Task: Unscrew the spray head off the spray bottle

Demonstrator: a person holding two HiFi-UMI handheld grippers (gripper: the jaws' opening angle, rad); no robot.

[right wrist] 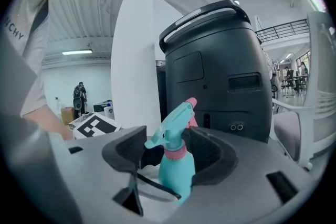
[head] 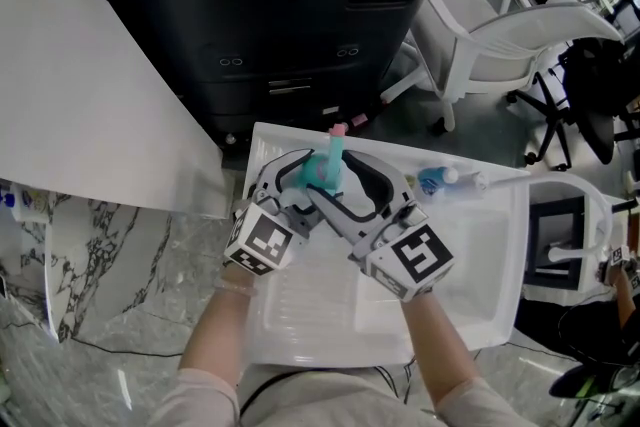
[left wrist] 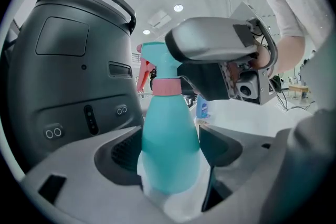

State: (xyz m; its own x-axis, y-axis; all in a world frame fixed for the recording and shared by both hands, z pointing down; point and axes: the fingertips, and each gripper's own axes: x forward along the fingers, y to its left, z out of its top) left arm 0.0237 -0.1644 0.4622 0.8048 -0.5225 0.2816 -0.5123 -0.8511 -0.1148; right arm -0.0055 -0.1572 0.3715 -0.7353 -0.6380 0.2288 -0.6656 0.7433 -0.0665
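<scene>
The left tool (left wrist: 169, 153) is closed on the lower body of the spray bottle (left wrist: 168, 123). Its two dark pads (left wrist: 125, 150) press the teal plastic from either side and hold it upright. The right tool (right wrist: 173, 153) is partly open around the top of the same bottle. The spray head (right wrist: 173, 122) and the pink collar (right wrist: 176, 155) stand between its pads. A gap shows on the picture-left side, where the trigger points toward the pad. The head is still seated on the bottle and ends in a pink nozzle tip (right wrist: 190, 103).

In the head view the two tools meet just above centre frame, crossing at the bottle (head: 333, 162). Each carries a cube with a black-and-white square marker, the left one (head: 265, 242) and the right one (head: 420, 255). No letters can be read on either.

Both tools hang over a white tray (head: 480, 285) that fills the lower middle of the frame. A small blue and white bottle (head: 440, 179) lies in its upper right corner. Its label is too small to read.

A dark machine (right wrist: 220, 71) with a carrying handle stands behind the tray. A white chair (head: 520, 40) is at upper right and a white panel (head: 90, 65) at upper left.

In the right gripper view the letters "ICHY" run along the person's white shirt (right wrist: 21, 55) at the left edge.
</scene>
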